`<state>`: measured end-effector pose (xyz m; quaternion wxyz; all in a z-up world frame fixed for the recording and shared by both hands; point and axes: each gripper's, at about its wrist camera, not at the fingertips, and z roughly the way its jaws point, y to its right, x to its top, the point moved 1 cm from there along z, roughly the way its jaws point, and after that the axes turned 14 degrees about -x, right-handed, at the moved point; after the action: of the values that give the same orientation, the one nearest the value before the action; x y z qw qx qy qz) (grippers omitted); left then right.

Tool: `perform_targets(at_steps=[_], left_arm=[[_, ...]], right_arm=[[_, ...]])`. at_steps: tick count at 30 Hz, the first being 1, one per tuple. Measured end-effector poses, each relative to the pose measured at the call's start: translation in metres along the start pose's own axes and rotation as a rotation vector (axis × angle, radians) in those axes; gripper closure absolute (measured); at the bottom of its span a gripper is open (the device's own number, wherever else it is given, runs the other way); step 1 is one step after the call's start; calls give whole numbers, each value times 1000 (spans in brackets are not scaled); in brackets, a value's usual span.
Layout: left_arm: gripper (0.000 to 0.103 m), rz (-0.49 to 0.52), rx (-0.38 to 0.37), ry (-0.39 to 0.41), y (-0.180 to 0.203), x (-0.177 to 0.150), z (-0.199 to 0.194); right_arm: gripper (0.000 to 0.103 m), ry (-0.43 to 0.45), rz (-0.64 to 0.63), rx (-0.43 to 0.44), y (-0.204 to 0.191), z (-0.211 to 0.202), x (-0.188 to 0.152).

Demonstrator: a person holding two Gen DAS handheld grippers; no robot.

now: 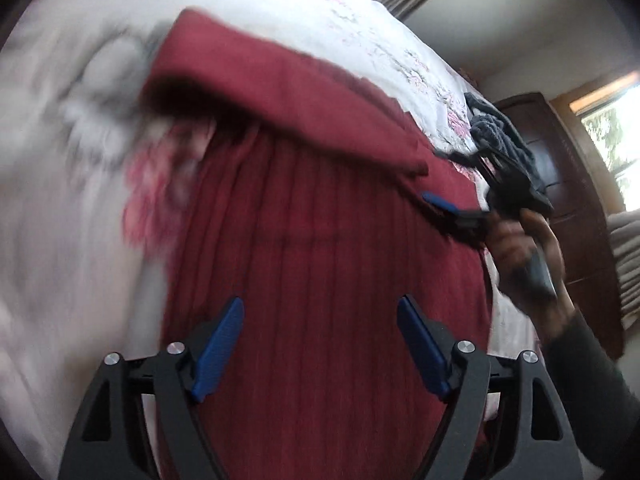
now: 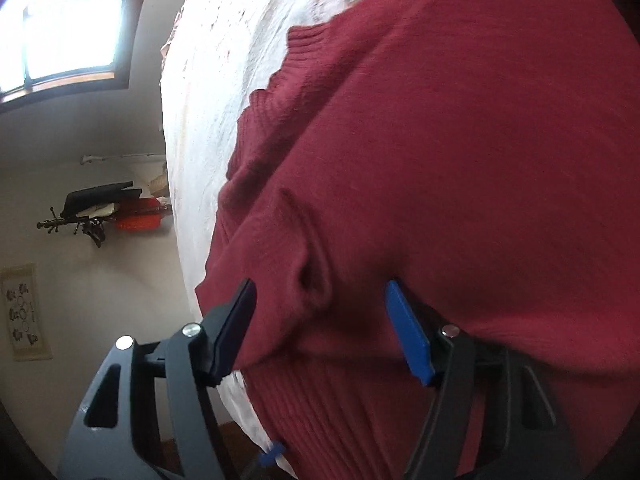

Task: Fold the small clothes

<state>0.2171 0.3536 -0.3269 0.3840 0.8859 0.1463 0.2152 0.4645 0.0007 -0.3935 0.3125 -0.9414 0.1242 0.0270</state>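
Tongs (image 1: pixel 320 344) (image 2: pixel 320 320) spread wide over red sweater (image 1: pixel 320 280); no writing legible.

- Your left wrist view is smeared by motion blur, worst over the bedspread (image 1: pixel 60 200) at the left.
- Daylight from the window (image 2: pixel 68 28) blows out to white glare.
- Fisheye bending darkens both views' corners; the red sweater (image 2: pixel 460 160) looks soft.

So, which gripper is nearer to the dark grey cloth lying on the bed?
Right. The right gripper works at the red sweater's far edge, just below the dark grey cloth. The left gripper hovers open over the sweater's near part, clearly farther away.
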Motion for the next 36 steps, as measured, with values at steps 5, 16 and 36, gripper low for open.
perform_targets(at_steps=[5, 16, 36], left_arm=[[24, -60, -30, -15, -16, -12, 6], [24, -93, -50, -19, -29, -18, 6], [24, -105, -39, 14, -18, -5, -15]], right_arm=[[50, 1, -60, -55, -26, -1, 2], [94, 8, -84, -108, -56, 0, 6], [94, 359, -51, -158, 41, -165, 14]])
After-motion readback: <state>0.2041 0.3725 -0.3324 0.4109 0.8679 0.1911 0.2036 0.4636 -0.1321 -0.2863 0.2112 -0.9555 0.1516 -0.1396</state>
